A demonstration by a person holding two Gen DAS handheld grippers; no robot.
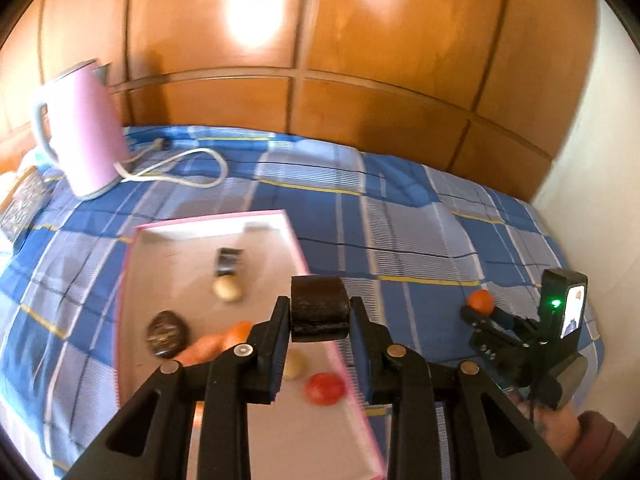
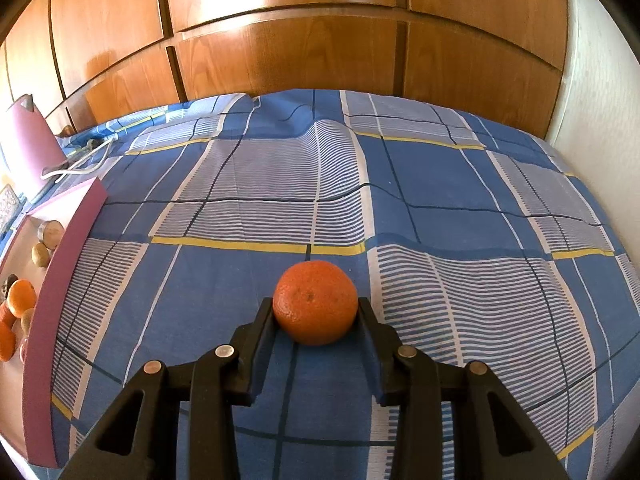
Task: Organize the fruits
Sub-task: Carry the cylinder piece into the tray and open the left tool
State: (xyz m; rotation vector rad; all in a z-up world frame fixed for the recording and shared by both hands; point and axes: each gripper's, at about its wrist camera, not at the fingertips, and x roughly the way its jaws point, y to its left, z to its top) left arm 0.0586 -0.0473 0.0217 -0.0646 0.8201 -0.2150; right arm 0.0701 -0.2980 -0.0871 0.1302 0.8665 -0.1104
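Note:
My left gripper [image 1: 319, 312] is shut on a dark brown blocky fruit [image 1: 319, 307] and holds it above the right rim of a pink-edged white box [image 1: 224, 224]. Inside the box lie a dark round fruit [image 1: 166, 333], carrots [image 1: 218, 344], pale round fruits [image 1: 227, 289] and a red tomato [image 1: 325, 389]. My right gripper [image 2: 316, 312] is shut on an orange mandarin [image 2: 316, 302] on the blue checked cloth; it also shows in the left wrist view [image 1: 480, 301]. The box [image 2: 60, 264] stands at the far left of the right wrist view.
A pink electric kettle [image 1: 86, 132] with a white cord [image 1: 176, 168] stands at the back left. Wooden panels [image 1: 320, 80] line the back and a white wall [image 1: 600, 160] the right. The blue checked cloth [image 2: 400, 184] is wrinkled.

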